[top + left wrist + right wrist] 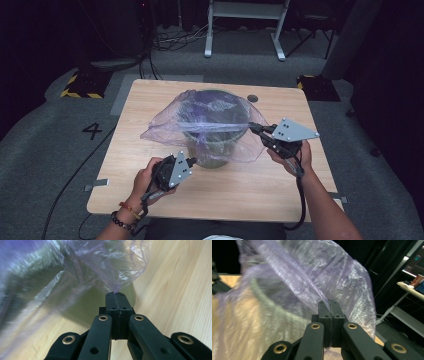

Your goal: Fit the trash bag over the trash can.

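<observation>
Left gripper [189, 161], right gripper [253, 128]: black linked jaws, brass-ringed pivots, grey three-cornered plates dotted with screws, black trailing cables. Left wrist: bead bracelets [125, 215], dark and orange. Forearms unsleeved.

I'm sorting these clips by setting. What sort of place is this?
Probably a lab or recording studio, not a home: a lone wooden table on grey carpet with a floor marking "4", hazard-striped blocks, loose cables and dark surroundings.
</observation>
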Motion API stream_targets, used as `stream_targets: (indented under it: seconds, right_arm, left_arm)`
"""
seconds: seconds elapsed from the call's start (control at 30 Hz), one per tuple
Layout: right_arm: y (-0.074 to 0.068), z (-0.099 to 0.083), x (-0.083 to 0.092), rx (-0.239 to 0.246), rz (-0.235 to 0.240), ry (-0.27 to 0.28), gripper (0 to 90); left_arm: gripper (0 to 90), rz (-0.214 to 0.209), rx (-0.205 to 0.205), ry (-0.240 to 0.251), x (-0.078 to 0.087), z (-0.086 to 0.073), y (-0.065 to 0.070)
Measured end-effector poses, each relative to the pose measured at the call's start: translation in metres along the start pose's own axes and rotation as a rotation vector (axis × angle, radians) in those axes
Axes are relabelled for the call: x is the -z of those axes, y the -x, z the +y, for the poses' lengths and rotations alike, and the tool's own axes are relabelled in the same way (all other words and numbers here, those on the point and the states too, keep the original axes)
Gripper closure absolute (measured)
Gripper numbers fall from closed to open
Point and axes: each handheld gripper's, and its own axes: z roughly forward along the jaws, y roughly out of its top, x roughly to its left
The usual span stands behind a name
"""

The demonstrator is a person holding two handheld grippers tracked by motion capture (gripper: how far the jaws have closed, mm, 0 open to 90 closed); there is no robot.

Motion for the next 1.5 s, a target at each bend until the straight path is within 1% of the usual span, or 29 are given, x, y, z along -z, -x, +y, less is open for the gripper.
stream_targets:
  seconds: [0.03,0.1,0.13,0.23,0.3,0.37,0.43,0.5,0.57,0.63,0.73,0.77,0.83,0.87,0.9,0.93,0.97,1.0,1.03,1.07,1.13,1.17,1.2,1.23,1.27,1.3,1.33,1.4,1.5]
  right_arm:
    - [0.002,0.0,-0.002,-0.002,-0.011,-0.01,90.0]
    - [0.008,0.0,-0.006,-0.011,-0.029,-0.02,90.0]
    - [0.011,0.0,-0.008,-0.012,-0.041,-0.027,90.0]
    - [0.022,0.001,-0.015,-0.039,-0.056,-0.038,90.0]
    - [0.029,0.0,-0.022,-0.039,-0.083,-0.059,90.0]
    - [0.037,-0.003,-0.031,-0.075,-0.077,-0.07,90.0]
    - [0.041,-0.005,-0.039,-0.07,-0.095,-0.096,90.0]
    - [0.048,-0.008,-0.046,-0.094,-0.097,-0.112,90.0]
    - [0.054,-0.011,-0.052,-0.104,-0.116,-0.131,90.0]
    - [0.06,-0.016,-0.057,-0.141,-0.107,-0.139,90.0]
    - [0.066,-0.023,-0.064,-0.155,-0.12,-0.164,90.0]
    - [0.069,-0.026,-0.066,-0.163,-0.124,-0.169,90.0]
    - [0.072,-0.03,-0.067,-0.188,-0.119,-0.164,90.0]
    - [0.073,-0.03,-0.067,-0.194,-0.118,-0.16,90.0]
    - [0.073,-0.031,-0.066,-0.192,-0.116,-0.154,90.0]
    - [0.072,-0.03,-0.065,-0.19,-0.113,-0.152,90.0]
    - [0.072,-0.03,-0.064,-0.186,-0.113,-0.148,90.0]
    - [0.071,-0.029,-0.063,-0.182,-0.113,-0.146,90.0]
    - [0.069,-0.027,-0.062,-0.176,-0.111,-0.142,90.0]
    - [0.068,-0.026,-0.062,-0.171,-0.107,-0.14,90.0]
    - [0.066,-0.023,-0.06,-0.157,-0.108,-0.138,90.0]
    - [0.065,-0.022,-0.06,-0.152,-0.107,-0.137,90.0]
    - [0.064,-0.02,-0.06,-0.143,-0.107,-0.138,90.0]
    - [0.063,-0.02,-0.06,-0.139,-0.106,-0.139,90.0]
    - [0.063,-0.019,-0.06,-0.133,-0.104,-0.138,90.0]
    - [0.062,-0.018,-0.06,-0.129,-0.102,-0.138,90.0]
    - [0.062,-0.017,-0.061,-0.124,-0.098,-0.141,90.0]
    - [0.062,-0.016,-0.061,-0.115,-0.096,-0.145,90.0]
    - [0.062,-0.015,-0.061,-0.113,-0.086,-0.139,90.0]
  left_arm:
    - [90.0,-0.011,0.002,-0.009,-0.001,-0.003,-0.001]
    - [90.0,-0.006,-0.002,-0.03,-0.003,-0.009,-0.003]
    - [90.0,-0.014,0.0,-0.038,-0.004,-0.011,-0.004]
    - [90.0,-0.028,0.012,-0.043,-0.005,-0.017,-0.006]
    - [90.0,-0.028,0.015,-0.05,-0.005,-0.02,-0.007]
    - [90.0,-0.035,0.013,-0.057,-0.006,-0.022,-0.008]
    - [90.0,-0.041,0.016,-0.07,-0.007,-0.024,-0.008]
    - [90.0,-0.05,0.01,-0.072,-0.008,-0.026,-0.009]
    - [90.0,-0.054,0.013,-0.084,-0.01,-0.029,-0.009]
    - [90.0,-0.059,0.016,-0.09,-0.011,-0.032,-0.009]
    - [90.0,-0.068,0.023,-0.095,-0.01,-0.037,-0.009]
    - [90.0,-0.066,0.033,-0.09,-0.009,-0.038,-0.008]
    - [90.0,-0.052,0.047,-0.065,-0.003,-0.041,-0.008]
    - [89.7,-0.048,0.059,-0.03,0.004,-0.041,-0.007]
    - [73.5,-0.035,0.06,-0.017,0.009,-0.041,-0.007]
    - [63.8,-0.025,0.069,0.003,0.013,-0.04,-0.006]
    - [56.8,-0.02,0.077,0.032,0.02,-0.038,-0.006]
    - [52.8,-0.021,0.089,0.072,0.03,-0.036,-0.005]
    - [45.1,-0.017,0.097,0.098,0.036,-0.035,-0.005]
    - [39.1,0.001,0.099,0.138,0.046,-0.031,-0.005]
    - [32.4,0.026,0.102,0.196,0.061,-0.024,-0.006]
    - [28.8,0.06,0.114,0.241,0.071,-0.018,-0.008]
    - [25.8,0.081,0.122,0.263,0.077,-0.014,-0.011]
    - [25.6,0.095,0.126,0.291,0.083,-0.01,-0.015]
    - [24.5,0.116,0.118,0.307,0.087,-0.005,-0.02]
    - [24.1,0.156,0.113,0.311,0.089,0.0,-0.026]
    - [24.1,0.176,0.103,0.307,0.09,0.005,-0.034]
    - [24.7,0.19,0.102,0.297,0.087,0.011,-0.047]
    - [25.6,0.198,0.116,0.262,0.073,0.017,-0.069]
